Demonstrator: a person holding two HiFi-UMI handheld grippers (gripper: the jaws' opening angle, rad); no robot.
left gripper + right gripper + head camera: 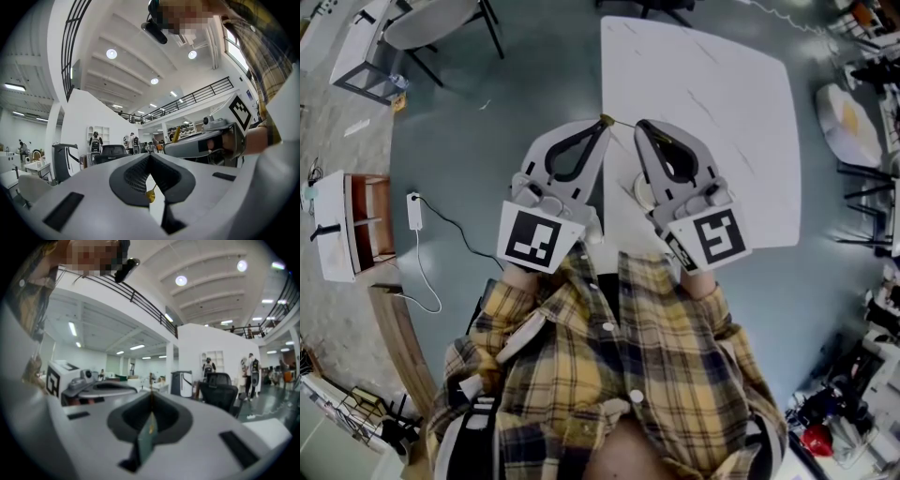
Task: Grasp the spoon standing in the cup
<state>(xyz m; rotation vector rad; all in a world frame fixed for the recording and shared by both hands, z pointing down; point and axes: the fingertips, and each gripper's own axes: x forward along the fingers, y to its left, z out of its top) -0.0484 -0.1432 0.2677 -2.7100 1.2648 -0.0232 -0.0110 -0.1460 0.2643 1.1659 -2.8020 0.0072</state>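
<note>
My right gripper (pixel 151 398) has its jaws pressed onto the thin handle of the gold spoon (pixel 151 194), so I hold it in the air above the white worktop (pixel 712 112). The spoon leans, its bowl just in front of my left gripper (pixel 150 156), whose jaws are pressed together on nothing.
</note>
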